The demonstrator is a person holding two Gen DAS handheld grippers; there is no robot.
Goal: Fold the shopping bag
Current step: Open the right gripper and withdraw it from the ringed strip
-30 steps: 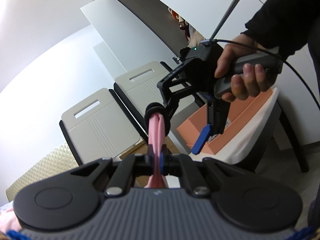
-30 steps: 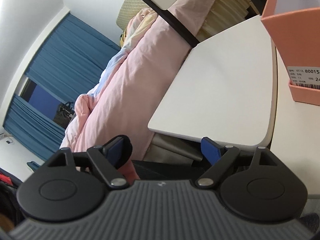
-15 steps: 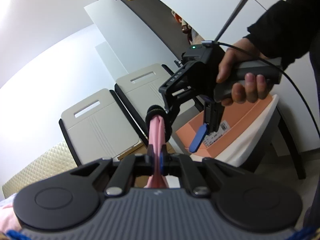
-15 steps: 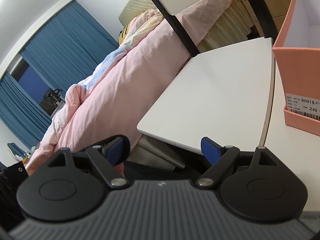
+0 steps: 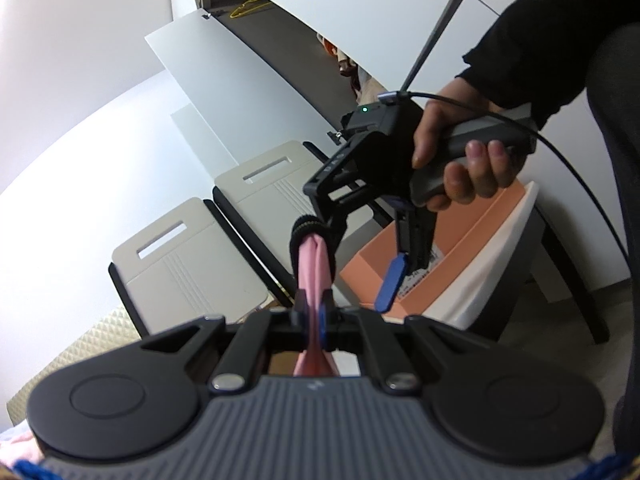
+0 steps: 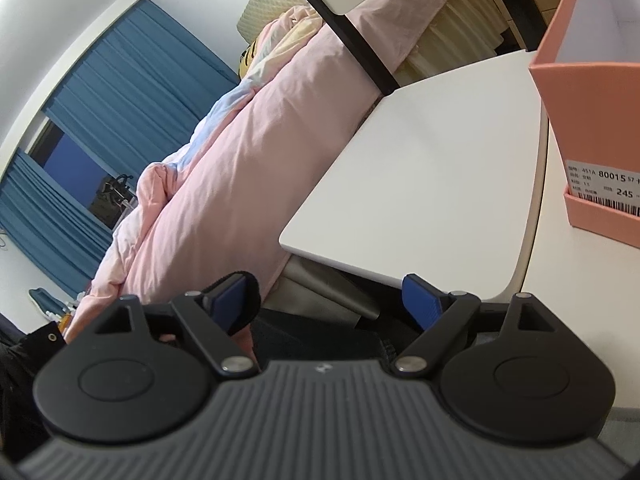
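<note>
The pink shopping bag is bunched into a narrow strip. My left gripper is shut on it, and the strip runs up from its jaws. A black elastic band wraps the strip's far end and loops over one finger of my right gripper, which is open with its blue pad hanging apart. In the right wrist view the right gripper is open; the black band sits around its left finger. The bag's body is hidden there.
A salmon-pink shoebox lies on a white table, seen also in the right wrist view. Two white chairs stand behind. A bed with a pink duvet and blue curtains lie to the left. An open wardrobe is beyond.
The right gripper has risen slightly and tilted, keeping the band on its finger. The left gripper stays shut on the pink strip. The right wrist view has swung a little toward the table.
</note>
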